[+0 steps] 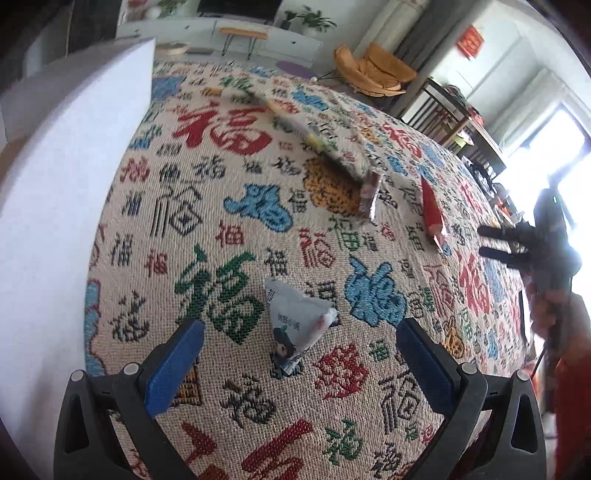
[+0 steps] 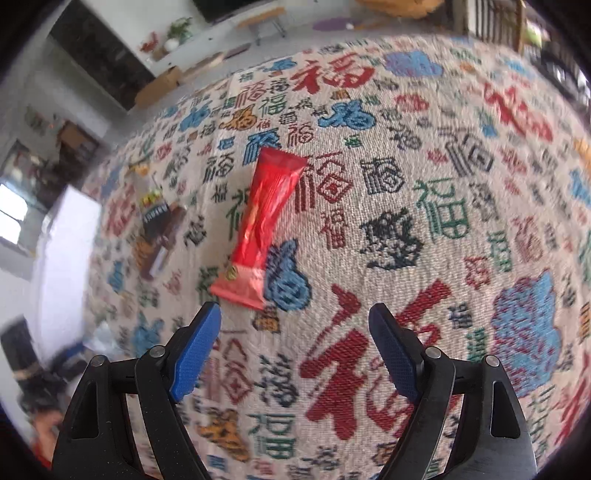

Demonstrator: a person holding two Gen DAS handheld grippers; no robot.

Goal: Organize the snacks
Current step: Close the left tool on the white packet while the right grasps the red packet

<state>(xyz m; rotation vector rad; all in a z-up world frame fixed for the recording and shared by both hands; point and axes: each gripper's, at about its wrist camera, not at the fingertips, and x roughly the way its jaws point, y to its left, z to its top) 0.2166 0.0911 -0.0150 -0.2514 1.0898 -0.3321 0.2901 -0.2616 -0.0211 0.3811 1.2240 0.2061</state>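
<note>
Both tongs released: left tongs (image 1: 301, 354) over white packet (image 1: 297, 321), right tongs (image 2: 295, 332) near red packet (image 2: 264, 225).

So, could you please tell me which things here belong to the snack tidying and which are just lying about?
Job:
- red snack packet
- white snack packet
- dark snack packet
- white box

Lying about:
- patterned cloth
- orange chair
- potted plant

Left gripper (image 1: 299, 354): black plastic frame, textured blue pads on the jaws, silver round screws.
Right gripper (image 2: 295, 332): same black frame, blue pads, silver screws.
Sleeve (image 1: 574, 387): orange-red, at 4 o'clock.
</note>
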